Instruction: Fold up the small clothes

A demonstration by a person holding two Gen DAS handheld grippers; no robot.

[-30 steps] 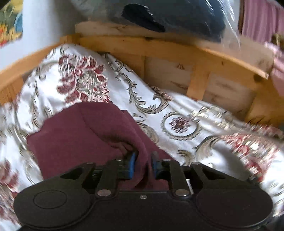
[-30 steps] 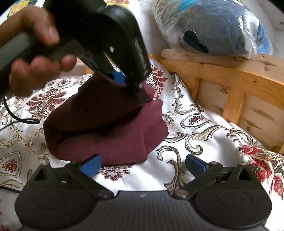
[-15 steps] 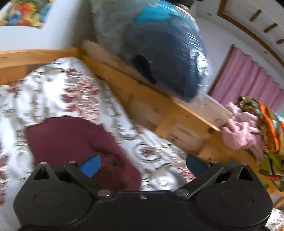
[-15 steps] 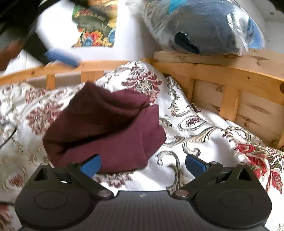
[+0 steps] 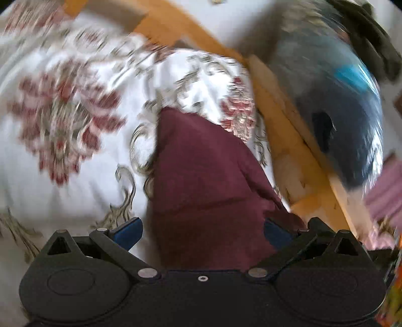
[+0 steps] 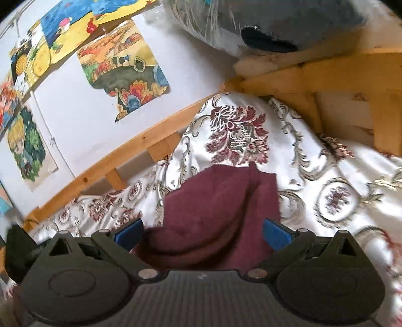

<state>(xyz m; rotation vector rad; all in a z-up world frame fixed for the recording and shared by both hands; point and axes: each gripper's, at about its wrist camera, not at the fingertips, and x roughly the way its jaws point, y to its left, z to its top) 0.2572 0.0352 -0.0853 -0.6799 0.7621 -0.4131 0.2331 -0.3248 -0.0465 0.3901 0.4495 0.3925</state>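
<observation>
Maroon garment [image 5: 203, 181] lies folded in a loose heap on the floral bedspread [image 5: 62, 130], near the wooden bed frame [image 5: 281, 120]. A second ago the left gripper [image 5: 202, 230] was pinched on a bunch of this cloth and lifting it; now that grip is gone, jaws spread fully wide, cloth lying between the blue pads [image 5: 127, 230] but not pressed. Left view is now rolled and motion-blurred, unlike earlier. Right gripper [image 6: 202, 231] was wide open before and is the same now, holding nothing; it has come closer, so the garment [image 6: 218, 211] sits right between its pads [image 6: 128, 231] instead of ahead of them. Left tool and the hand no longer show in the right view. Around: plastic-wrapped dark bundle [image 6: 266, 22] on the frame's top rail [image 6: 314, 73], colourful drawings [image 6: 125, 68] on the wall, pink fabric [image 5: 387, 191] at the far right edge.
</observation>
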